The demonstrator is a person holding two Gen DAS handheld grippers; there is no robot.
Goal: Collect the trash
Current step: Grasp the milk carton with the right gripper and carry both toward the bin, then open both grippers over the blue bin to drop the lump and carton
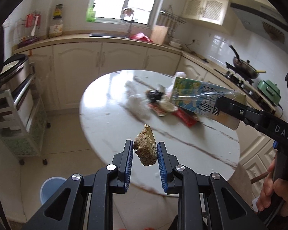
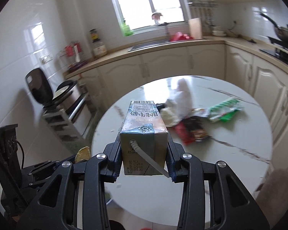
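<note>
So both hands are loaded at this point; over on the left, the left tongs point(image 1: 145, 151) are pinching a crumpled brownish scrap point(image 1: 145, 149), held up in the air over the near edge of the round marble bench point(image 1: 109, 115); a blue bucket point(image 1: 50, 188) sits on the floor down at the near left, my guess is that's where the trash goes; moving right, the right tongs point(image 2: 144, 161) are clamped on a milk carton point(image 2: 143, 134) with its straw point(image 2: 149, 159) poking out, also lifted off the bench; so two bits picked up, neither dropped off yet; plenty left further right in the middle of the bench: white tissue point(image 2: 183, 97), red wrapper point(image 2: 181, 132), dark snack packet point(image 2: 196, 130), and a green packet point(image 2: 225, 109) far right.
</note>
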